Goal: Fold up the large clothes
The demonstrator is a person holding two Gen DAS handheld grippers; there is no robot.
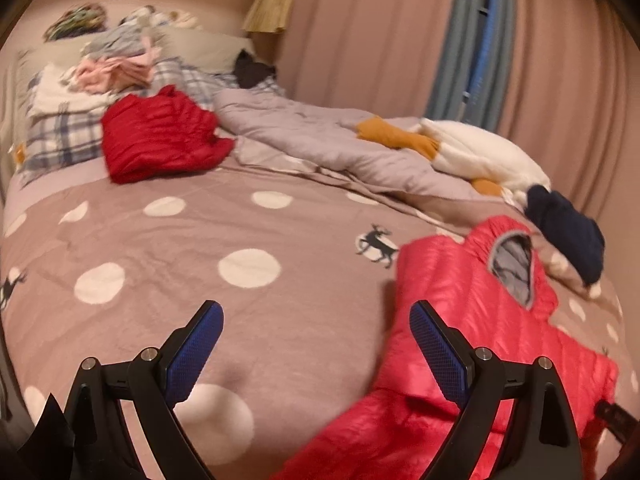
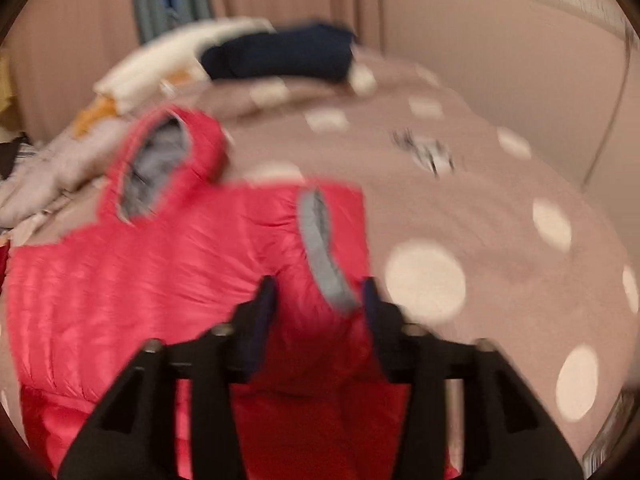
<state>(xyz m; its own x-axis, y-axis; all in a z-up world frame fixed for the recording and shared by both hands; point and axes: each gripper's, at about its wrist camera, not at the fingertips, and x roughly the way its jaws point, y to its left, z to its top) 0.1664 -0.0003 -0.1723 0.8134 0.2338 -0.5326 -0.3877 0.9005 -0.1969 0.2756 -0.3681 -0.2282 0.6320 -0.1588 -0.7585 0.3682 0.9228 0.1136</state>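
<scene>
On the dotted bedspread (image 1: 168, 248) lies the pink down jacket (image 1: 452, 320), spread flat with its hood (image 1: 508, 256) toward the far side of the bed and its body running back toward the person — so its long axis goes roughly from near edge to far. From the left gripper (image 1: 316, 344) the jacket sits off to the right: only the right-hand finger (image 1: 436, 352) hangs over the jacket's near edge, while the other finger stands over bare bedspread. Its jaws are spread wide and hold nothing.

The right gripper (image 2: 320, 300) is clearly the nearer one to the work. In the right wrist view, which is blurred, the jacket fills the left and centre, and a sleeve (image 2: 320, 248) with its grey-lined cuff (image 2: 324, 240) runs down straight into the gap between the fingers. The jaws stand about half open, with the puffy red fabric bulging between them; whether the pads actually press on it or merely straddle it I cannot tell through the blur.

My reading is that the next move turns on this sleeve — it needs to be carried across the body toward the left, and the left gripper would have to shift rightward to help.

Beyond the jacket rest a folded navy garment (image 2: 280, 56) and a white plush toy (image 1: 480, 156), well apart from both grippers.
</scene>
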